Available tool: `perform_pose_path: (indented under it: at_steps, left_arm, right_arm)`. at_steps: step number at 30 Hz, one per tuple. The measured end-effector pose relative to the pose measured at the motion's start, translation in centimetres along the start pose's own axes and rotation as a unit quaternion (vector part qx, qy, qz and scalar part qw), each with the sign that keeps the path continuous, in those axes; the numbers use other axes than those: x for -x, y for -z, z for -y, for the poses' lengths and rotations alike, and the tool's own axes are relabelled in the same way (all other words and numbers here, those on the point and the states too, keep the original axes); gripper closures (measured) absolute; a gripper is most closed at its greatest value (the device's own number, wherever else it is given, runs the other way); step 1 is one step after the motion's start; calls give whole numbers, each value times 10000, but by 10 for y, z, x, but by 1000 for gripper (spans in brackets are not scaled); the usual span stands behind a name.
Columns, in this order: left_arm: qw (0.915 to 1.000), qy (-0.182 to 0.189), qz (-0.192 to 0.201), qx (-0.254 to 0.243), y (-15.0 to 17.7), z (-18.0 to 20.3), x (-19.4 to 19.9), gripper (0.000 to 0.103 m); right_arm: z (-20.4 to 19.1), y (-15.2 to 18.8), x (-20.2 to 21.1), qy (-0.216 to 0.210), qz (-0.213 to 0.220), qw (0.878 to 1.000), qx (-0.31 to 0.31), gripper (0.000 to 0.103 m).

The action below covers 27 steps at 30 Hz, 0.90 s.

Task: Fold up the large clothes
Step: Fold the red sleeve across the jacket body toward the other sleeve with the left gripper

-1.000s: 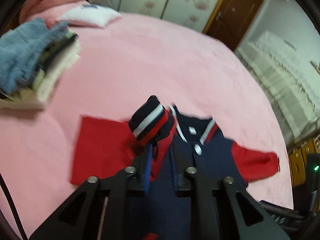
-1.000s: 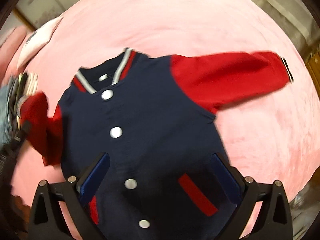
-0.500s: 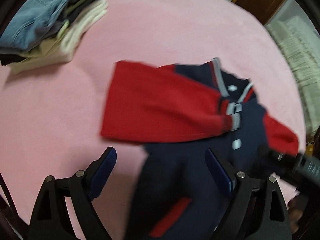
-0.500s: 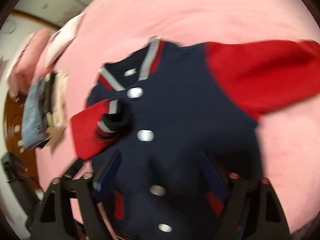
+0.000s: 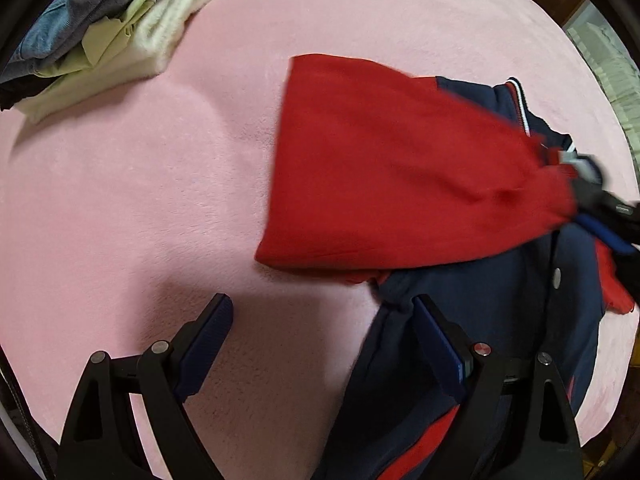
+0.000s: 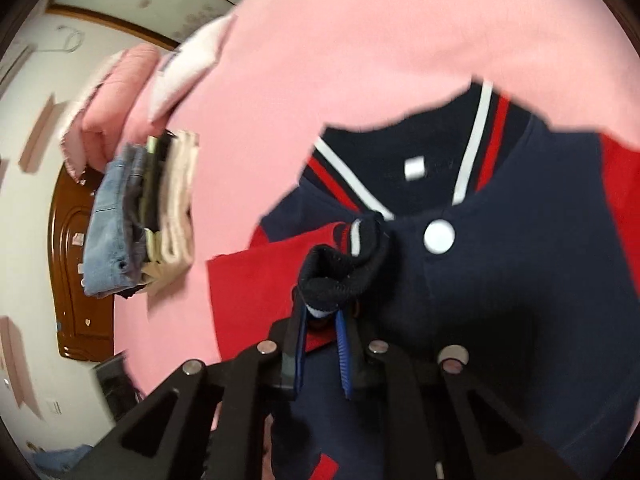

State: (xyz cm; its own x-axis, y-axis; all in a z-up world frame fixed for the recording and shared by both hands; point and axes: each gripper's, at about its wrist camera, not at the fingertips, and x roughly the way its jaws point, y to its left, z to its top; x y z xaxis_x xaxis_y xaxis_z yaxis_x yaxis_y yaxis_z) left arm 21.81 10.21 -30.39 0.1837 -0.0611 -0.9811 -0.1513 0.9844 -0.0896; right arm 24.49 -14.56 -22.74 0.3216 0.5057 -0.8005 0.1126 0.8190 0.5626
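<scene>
The navy and red jacket (image 6: 500,280) is laid face up on the pink bedspread (image 5: 140,200), and its red sleeve (image 5: 400,168) is folded across the chest. The striped cuff (image 6: 344,268) of this sleeve is caught between the jaws of the right gripper (image 6: 320,344), which are closing on it. The left gripper (image 5: 324,344) is held wide and empty over the bedspread, beside the jacket's side edge.

If the cuff is pulled before the pads are firm on it, it could slip out and the sleeve could fall back crooked. A hard pull could also drag the body and wrinkle it.

The collar (image 6: 472,136) and the top snap (image 6: 439,236) are shown clearly only in the right wrist view; the whole folded sleeve is shown only in the left one. The stack of folded clothes (image 5: 100,32) is seen in both
</scene>
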Motion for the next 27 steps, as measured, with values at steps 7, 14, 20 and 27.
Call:
perform_pose_path:
  at_steps: [7, 14, 20, 27]
  left_arm:
    - [9999, -140, 22, -82, 3, 4, -4, 14]
    - [9996, -229, 35, -151, 7, 10, -8, 14]
    - [9994, -266, 203, -133, 2, 12, 15, 14]
    - [9955, 393, 862, -13, -16, 19, 55, 14]
  right_arm:
    - [37, 7, 64, 826, 651, 9944, -48, 90]
    - [91, 20, 53, 1246, 134, 9895, -716, 85]
    - [83, 34, 68, 1581, 330, 9850, -611, 84]
    - [32, 32, 38, 121, 46, 9994, 320, 85]
